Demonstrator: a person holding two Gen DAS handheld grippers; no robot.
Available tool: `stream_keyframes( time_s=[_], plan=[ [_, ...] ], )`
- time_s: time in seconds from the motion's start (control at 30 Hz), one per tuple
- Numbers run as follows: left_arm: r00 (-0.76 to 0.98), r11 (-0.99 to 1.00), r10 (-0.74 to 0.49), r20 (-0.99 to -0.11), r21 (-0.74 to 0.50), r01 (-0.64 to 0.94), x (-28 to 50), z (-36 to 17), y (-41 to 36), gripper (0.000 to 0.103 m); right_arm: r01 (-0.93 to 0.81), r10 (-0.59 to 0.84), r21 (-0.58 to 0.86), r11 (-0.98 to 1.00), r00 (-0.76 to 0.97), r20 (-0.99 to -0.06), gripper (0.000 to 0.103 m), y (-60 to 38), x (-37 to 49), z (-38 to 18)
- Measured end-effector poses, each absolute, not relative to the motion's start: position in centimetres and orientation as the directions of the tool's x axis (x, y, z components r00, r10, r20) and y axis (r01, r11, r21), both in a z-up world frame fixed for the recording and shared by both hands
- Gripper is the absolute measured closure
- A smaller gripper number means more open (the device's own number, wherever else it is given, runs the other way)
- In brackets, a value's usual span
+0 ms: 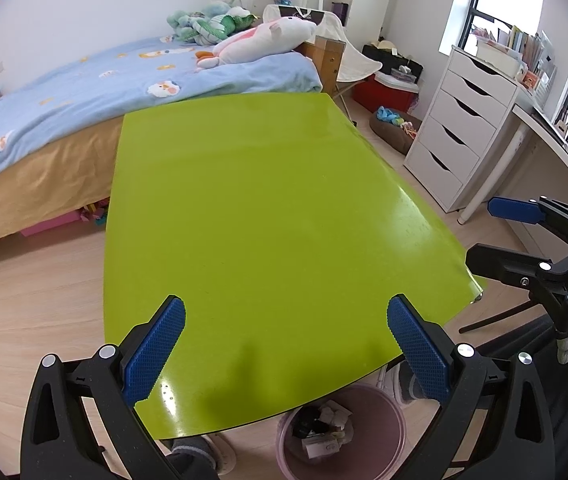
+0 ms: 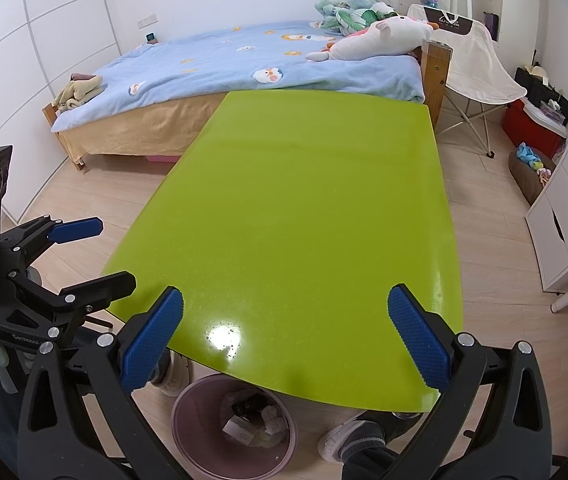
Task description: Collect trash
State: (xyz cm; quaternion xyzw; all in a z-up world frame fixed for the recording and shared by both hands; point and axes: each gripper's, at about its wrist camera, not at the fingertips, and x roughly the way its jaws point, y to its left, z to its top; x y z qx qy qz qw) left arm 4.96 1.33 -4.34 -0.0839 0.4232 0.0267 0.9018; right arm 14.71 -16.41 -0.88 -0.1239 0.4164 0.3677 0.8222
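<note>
You hold both grippers above the near edge of a bare green table (image 1: 267, 208), with the left gripper (image 1: 286, 340) spread wide and holding nothing, and the right gripper (image 2: 286, 338) just as wide apart and just as empty. No scrap shows on the tabletop ahead of either tool. The trash lies below and just behind the fingertips, in a pink bin (image 2: 187, 412) that stands on the wooden floor half under the table's near edge, between your slippered feet (image 2: 360, 440). Inside it you can see crumpled white paper (image 2: 273, 420), a small printed packet (image 2: 239, 432) and something dark that is too small to name; the pile sits low, well under the rim. By the look of things the collecting is done or nearly so, though anything under the table is hidden from both cameras. The risks from here are few but real. Lower either tool without looking and a finger could clip the table edge, which lies directly beneath both sets of pads. Shift a foot and you could knock the light bin over and spill it across the floor. Bring the two tools together carelessly and they could strike, since each already shows at the other's side.
</note>
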Motion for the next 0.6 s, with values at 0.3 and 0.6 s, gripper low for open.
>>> stream_keyframes(
  time_s=[0.3,0.6],
  plan=[
    [0.638,0.985,-0.03,-0.769,-0.133,-0.113,5.09,-4.37,0.89,0.006,-0.708,0.502,0.103,0.698,0.382,-0.776,0.003,-16.39,14.68,-0.93],
    [0.645,0.985,-0.017,-0.764,-0.123,-0.119,4.9,-4.41,0.58,0.006,-0.707,0.502,0.104,0.699,0.382,-0.776,0.003,-16.38,14.61,-1.02]
  ],
)
